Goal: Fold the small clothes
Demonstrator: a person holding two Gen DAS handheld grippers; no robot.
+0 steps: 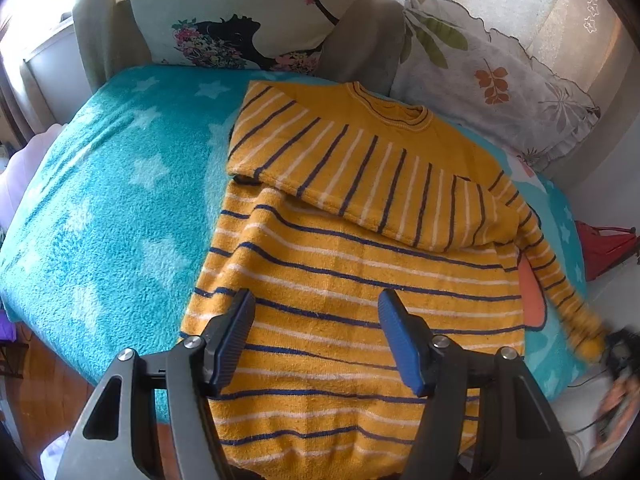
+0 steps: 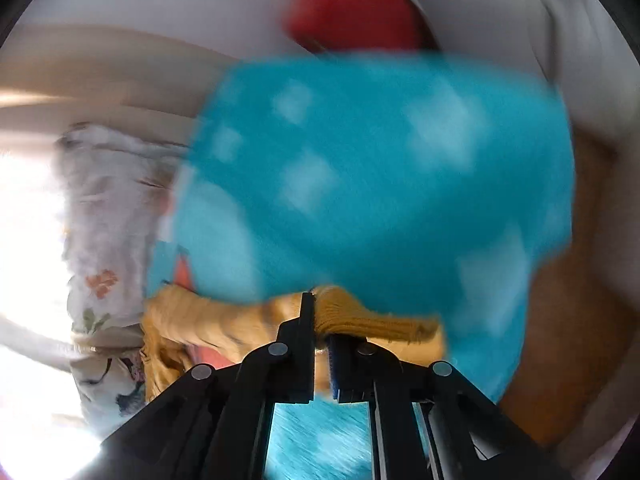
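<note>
Sweater (image 1: 360,280) cuff (image 2: 360,320) is pinched by the right hand-held gripper (image 2: 322,344) lower centre; left hand-held gripper (image 1: 316,320) is held wide, empty.

No legible txt, labels, nos. – none

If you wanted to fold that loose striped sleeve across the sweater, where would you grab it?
By its ribbed cuff, coming in from the sweater's outer side. The sleeve trails outward off the body onto the blue star blanket, so the cuff is its free end. The right tongs are already shut on it; the left tongs are open above the body.
</note>
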